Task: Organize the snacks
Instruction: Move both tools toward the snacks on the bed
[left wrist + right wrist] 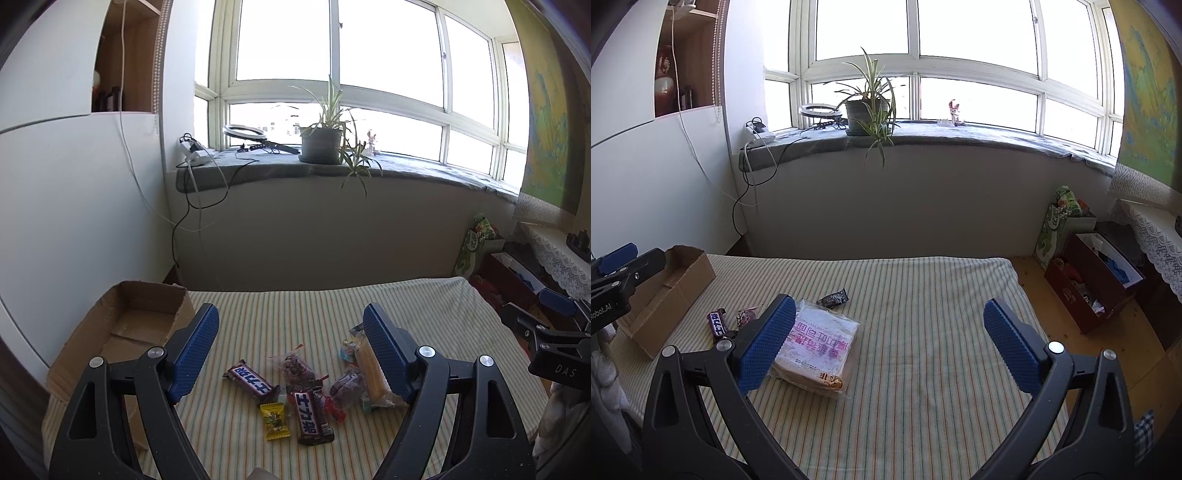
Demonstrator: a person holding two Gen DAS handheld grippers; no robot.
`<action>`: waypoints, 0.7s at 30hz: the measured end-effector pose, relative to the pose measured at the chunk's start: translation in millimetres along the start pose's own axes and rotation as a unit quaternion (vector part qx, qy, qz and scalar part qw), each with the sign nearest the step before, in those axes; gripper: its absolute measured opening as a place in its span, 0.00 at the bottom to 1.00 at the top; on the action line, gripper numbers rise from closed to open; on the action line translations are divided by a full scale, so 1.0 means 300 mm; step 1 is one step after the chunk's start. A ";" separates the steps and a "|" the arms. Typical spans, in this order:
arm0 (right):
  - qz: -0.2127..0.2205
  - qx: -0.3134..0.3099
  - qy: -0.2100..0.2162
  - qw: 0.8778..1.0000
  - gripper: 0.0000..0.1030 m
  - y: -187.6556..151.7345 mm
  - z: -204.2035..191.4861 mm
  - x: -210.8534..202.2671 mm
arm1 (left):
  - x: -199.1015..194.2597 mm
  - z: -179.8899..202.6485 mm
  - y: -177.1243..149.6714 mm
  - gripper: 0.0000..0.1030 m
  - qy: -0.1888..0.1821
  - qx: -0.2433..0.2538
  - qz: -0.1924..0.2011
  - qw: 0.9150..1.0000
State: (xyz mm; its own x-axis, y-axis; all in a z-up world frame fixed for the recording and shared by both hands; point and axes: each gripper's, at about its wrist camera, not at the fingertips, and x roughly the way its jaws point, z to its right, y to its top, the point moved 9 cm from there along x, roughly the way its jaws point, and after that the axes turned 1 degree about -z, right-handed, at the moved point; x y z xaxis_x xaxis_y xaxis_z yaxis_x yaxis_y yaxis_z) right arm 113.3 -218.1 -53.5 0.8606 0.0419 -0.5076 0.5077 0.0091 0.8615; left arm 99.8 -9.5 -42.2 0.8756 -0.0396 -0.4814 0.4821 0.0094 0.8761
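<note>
Several wrapped snacks lie on a striped tablecloth (295, 306): two brown Snickers bars (252, 380) (311, 416), a yellow candy (274, 421), dark sweets in clear wrappers (295, 369) and a pack of toast (373, 373). My left gripper (291, 328) is open and empty above the pile. An empty cardboard box (122, 332) stands at the left. In the right wrist view my right gripper (890, 314) is open and empty over the cloth, its left finger beside the bagged toast (820, 343). A small dark candy (833, 298) lies behind it.
The cardboard box (668, 291) stands at the table's left edge. A windowsill with a potted plant (321, 142) and a ring light (243, 133) runs behind the table. Boxes and bags (1086, 280) stand on the wooden floor at the right.
</note>
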 end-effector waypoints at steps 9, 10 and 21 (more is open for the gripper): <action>-0.002 0.001 0.003 1.000 1.00 0.002 -0.012 -0.009 | -0.013 -0.007 0.000 0.78 -0.002 0.000 0.004 1.000; -0.003 0.001 0.005 1.000 1.00 0.001 -0.013 -0.010 | -0.013 -0.005 -0.001 0.78 -0.003 0.001 0.004 1.000; -0.014 0.005 0.017 1.000 1.00 -0.001 -0.010 0.005 | 0.000 0.018 0.003 0.78 -0.013 0.005 0.000 1.000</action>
State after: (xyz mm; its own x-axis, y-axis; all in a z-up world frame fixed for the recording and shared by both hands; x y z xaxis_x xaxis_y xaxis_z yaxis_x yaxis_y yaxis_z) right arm 114.5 -215.0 -54.5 0.8448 0.0752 -0.5298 0.5313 0.0004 0.8472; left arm 100.0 -14.9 -41.3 0.8743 -0.0656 -0.4809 0.4820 0.0001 0.8762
